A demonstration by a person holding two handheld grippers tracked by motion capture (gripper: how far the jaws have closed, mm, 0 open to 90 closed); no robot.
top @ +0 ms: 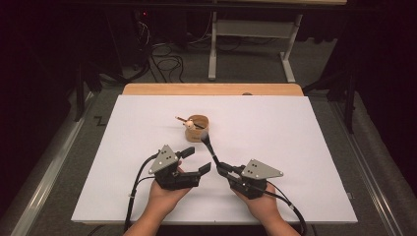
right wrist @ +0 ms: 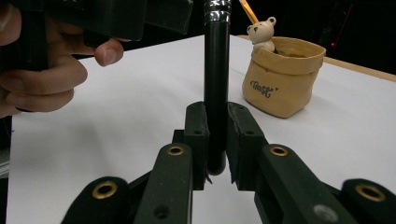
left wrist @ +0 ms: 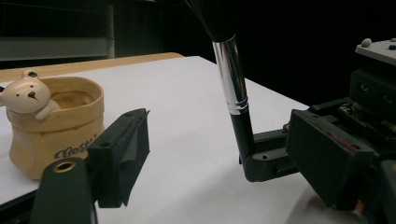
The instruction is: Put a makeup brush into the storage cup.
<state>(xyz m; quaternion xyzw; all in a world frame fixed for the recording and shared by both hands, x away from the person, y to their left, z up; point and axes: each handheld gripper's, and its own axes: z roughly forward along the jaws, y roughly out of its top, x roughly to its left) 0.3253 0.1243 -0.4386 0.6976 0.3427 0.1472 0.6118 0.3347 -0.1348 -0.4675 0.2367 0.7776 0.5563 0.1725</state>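
The brush is clamped upright at its handle end by the right tool; the left tool is held open, empty. Ahead, the bear pot should be approached slowly, brush kept vertical.

The brush loses its bristle tip past the top edge in the left gripper view. Behind the bear cup, a pencil is cut off likewise (right gripper view). The cup's lettering is too blurred to read.
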